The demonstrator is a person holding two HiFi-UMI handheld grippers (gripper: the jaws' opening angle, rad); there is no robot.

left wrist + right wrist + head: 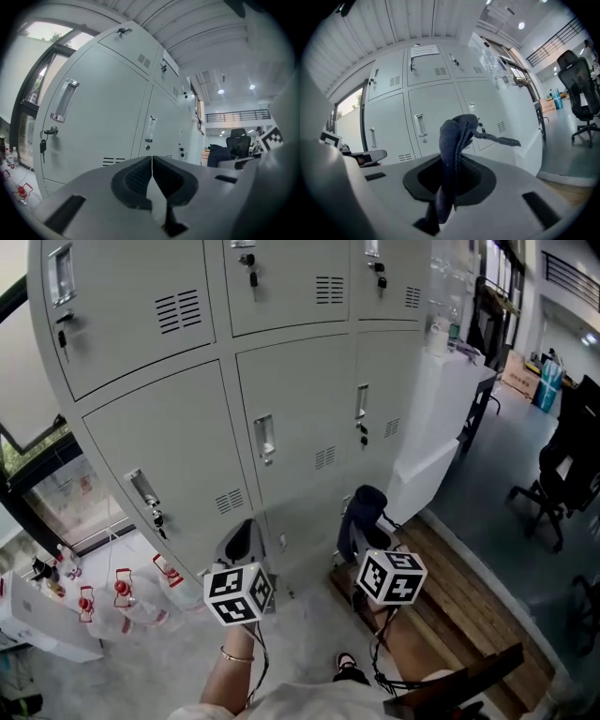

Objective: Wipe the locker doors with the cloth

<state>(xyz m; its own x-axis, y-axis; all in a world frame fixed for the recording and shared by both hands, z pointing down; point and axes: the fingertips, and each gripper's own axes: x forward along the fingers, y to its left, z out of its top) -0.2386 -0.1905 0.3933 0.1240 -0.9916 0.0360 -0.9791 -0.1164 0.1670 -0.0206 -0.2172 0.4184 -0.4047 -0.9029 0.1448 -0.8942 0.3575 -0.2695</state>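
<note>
A bank of pale grey lockers (281, 381) fills the room's near wall, its upper rows cut off by the top of the head view. A window (28, 456) lies to the left and a dark office chair (562, 474) stands well apart on the right. Each locker door (169, 465) has a recessed handle, and keys (157, 519) hang from some locks. The right gripper (452, 180) is clamped on a dark blue cloth (457, 140), which stands up bunched between the pads with one thin tail trailing off to the right. From above the cloth (366, 507) shows only as a dark lump beyond the marker cube (391, 577), low before the bottom row of doors. Whether it touches a door cannot be made out. The left gripper (152, 176) has its jaws pressed together with nothing between them and faces the lockers beside the window. In the head view its tips are hard to separate from its dark body. Clear bottles with red caps (122, 592) sit on the floor at lower left, partly blurred.
</note>
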